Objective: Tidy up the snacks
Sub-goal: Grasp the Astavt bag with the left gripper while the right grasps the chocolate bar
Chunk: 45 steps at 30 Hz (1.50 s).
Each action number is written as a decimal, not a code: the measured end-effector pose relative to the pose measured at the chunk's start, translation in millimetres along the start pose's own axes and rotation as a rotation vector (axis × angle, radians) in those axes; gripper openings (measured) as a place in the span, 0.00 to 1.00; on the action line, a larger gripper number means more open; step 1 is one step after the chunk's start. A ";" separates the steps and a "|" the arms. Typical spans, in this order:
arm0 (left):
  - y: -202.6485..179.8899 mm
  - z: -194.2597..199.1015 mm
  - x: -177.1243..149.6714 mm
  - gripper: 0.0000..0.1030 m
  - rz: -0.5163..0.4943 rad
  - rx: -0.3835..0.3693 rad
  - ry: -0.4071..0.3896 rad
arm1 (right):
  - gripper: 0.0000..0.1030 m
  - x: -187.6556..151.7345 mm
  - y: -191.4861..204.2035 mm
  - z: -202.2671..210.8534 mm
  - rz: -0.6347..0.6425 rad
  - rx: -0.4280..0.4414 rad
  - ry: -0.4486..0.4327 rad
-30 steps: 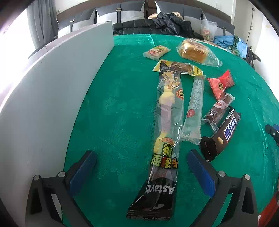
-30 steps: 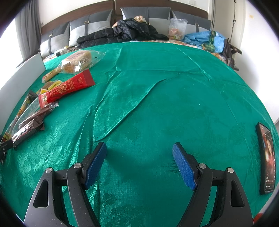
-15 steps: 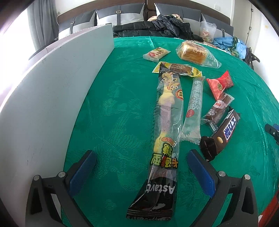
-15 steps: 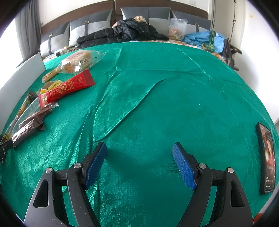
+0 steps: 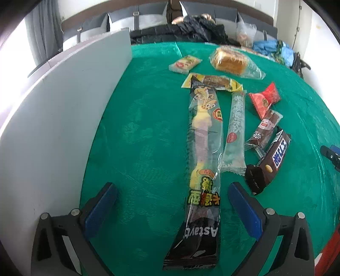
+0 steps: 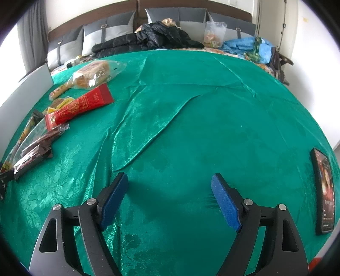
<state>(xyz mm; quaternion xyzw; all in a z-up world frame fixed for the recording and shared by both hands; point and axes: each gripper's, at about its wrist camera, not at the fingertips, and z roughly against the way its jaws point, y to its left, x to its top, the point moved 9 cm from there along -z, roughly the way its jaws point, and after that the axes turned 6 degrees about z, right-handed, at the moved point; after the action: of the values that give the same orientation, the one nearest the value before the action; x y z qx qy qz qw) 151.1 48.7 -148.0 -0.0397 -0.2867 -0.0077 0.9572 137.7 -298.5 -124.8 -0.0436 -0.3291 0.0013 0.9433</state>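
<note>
A shiny green cloth [image 6: 191, 118], patterned with flowers and creased into long folds, covers the bed. Along its far edge runs a dark wooden headboard [image 6: 106, 19] with grey pillows [image 6: 106, 36] leaning against it. A black jacket [image 6: 161, 38] lies heaped there, beside a clear plastic bag [image 6: 214, 34] and crumpled blue sheeting [image 6: 246, 46]. A white board [image 5: 53, 118] stands upright along the bed's left edge. Grey curtains [image 6: 31, 36] hang at the bright left window; the walls [image 6: 308, 31] are white.
</note>
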 end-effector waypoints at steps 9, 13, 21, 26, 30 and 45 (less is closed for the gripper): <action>-0.4 -1.0 -2.2 1.00 0.003 0.001 -0.017 | 0.83 20.7 56.8 2.8 -0.117 0.149 0.108; -0.6 -1.4 -2.5 1.00 0.003 0.001 -0.018 | 0.83 57.3 133.1 10.3 -0.053 0.246 0.064; -1.6 -1.4 -2.3 1.00 -0.002 -0.003 -0.018 | 0.83 38.3 169.5 -2.8 0.304 0.171 0.147; -3.6 -4.7 1.3 1.00 -0.017 -0.007 0.041 | 0.83 14.2 73.4 20.3 0.430 -0.068 0.151; -9.7 -4.2 8.5 0.79 -0.047 -0.023 0.073 | 0.83 2.2 17.8 43.4 0.177 0.030 0.126; -15.3 41.8 -33.8 0.59 -0.042 -0.082 0.140 | 0.83 -33.4 184.4 66.0 0.755 0.415 0.133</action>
<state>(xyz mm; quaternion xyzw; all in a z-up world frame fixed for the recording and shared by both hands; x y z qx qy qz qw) 99.4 36.4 -130.7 -0.0723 -0.2194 -0.0425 0.9720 75.4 -110.5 -109.4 0.0297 -0.2214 0.4095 0.8845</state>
